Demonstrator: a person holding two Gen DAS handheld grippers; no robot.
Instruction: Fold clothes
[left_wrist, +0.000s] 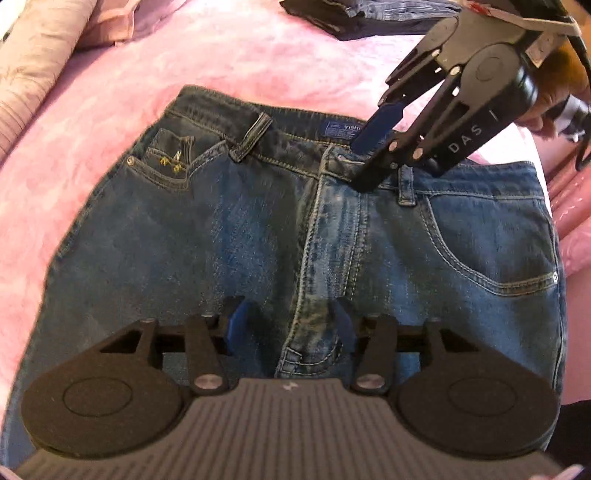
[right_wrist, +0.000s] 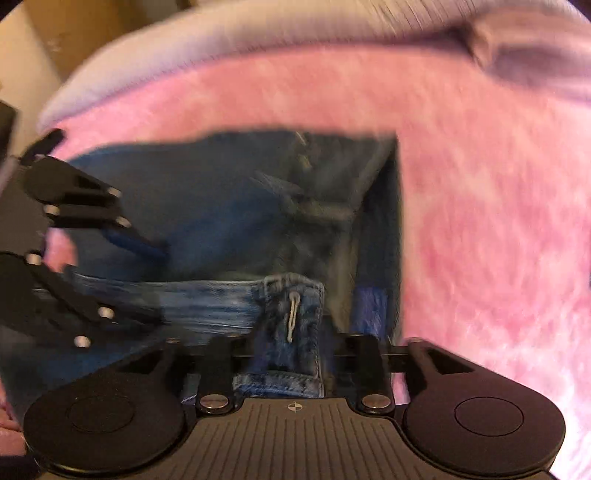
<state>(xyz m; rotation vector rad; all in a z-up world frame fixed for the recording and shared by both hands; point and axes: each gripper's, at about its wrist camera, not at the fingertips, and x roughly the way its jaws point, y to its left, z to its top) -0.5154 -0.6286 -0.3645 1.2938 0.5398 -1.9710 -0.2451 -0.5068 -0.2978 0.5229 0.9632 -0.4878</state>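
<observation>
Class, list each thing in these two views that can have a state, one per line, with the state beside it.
Jeans: spread flat on the pink blanket, front up, fly closed.
Folded dark clothes: stacked at the blanket's far edge.
Left gripper: open above the crotch seam, gripping nothing.
Right gripper: at the waistband by the fly, fabric between its fingers; grip unclear.

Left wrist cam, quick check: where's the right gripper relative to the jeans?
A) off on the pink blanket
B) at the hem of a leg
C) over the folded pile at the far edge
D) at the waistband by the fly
D: the right gripper has its fingertips down at the waistband of the jeans, next to the fly, well short of the folded pile on the pink blanket.
</observation>
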